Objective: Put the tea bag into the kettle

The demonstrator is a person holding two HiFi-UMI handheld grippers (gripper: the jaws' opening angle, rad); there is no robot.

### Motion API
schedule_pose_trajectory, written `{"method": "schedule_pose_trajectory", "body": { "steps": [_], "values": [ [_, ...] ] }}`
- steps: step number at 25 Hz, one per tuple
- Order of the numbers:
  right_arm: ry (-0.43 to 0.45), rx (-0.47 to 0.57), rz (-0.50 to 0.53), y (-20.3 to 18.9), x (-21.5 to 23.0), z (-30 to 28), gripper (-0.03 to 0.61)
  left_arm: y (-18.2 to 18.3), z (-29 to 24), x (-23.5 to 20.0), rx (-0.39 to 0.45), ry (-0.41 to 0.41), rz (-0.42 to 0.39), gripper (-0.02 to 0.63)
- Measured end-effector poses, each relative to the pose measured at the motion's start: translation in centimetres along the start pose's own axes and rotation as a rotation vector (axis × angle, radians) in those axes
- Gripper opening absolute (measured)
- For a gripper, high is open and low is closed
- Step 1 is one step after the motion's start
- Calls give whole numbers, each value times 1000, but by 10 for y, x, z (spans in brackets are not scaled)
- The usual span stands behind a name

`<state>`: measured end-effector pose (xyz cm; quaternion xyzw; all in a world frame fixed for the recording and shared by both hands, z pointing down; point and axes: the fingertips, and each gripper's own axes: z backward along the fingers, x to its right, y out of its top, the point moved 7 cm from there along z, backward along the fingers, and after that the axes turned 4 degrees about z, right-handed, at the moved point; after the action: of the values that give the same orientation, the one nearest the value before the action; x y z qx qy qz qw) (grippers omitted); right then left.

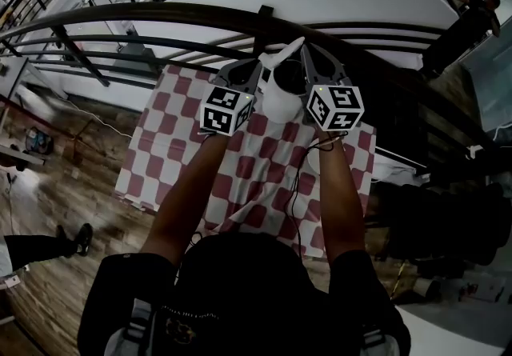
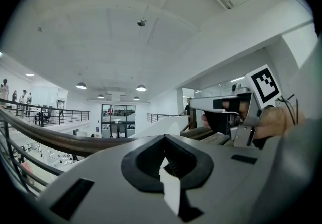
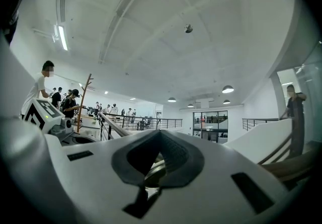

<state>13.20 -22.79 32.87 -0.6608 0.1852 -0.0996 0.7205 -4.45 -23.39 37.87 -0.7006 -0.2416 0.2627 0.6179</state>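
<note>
A white kettle (image 1: 278,100) stands on the checked table, between and below both grippers. The left gripper (image 1: 260,66) is shut on a white paper piece, the tea bag (image 1: 285,54), which sticks up and to the right above the kettle. In the left gripper view that white strip (image 2: 169,188) sits pinched between the shut jaws (image 2: 163,160). The right gripper (image 1: 305,47) is close beside it, at the paper's upper end. In the right gripper view its jaws (image 3: 158,160) are shut, and I cannot make out anything held between them.
The red-and-white checked table (image 1: 168,146) lies under the hands. A dark curved railing (image 1: 160,22) runs just beyond the grippers, with an open hall below it. Wooden floor (image 1: 72,186) is at the left. People stand far off at a counter (image 3: 65,99).
</note>
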Motion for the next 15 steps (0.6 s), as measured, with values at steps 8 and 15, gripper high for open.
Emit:
{"method": "schedule_pose_trajectory", "body": {
  "steps": [8,15],
  "values": [
    [12,-42,-4,-14,5,-19,12,-6,-3,-5,-13,6,1,5],
    [43,-68,-3,-20,3,-44,12,-9,-5,-14,-23,23,4,5]
  ]
}}
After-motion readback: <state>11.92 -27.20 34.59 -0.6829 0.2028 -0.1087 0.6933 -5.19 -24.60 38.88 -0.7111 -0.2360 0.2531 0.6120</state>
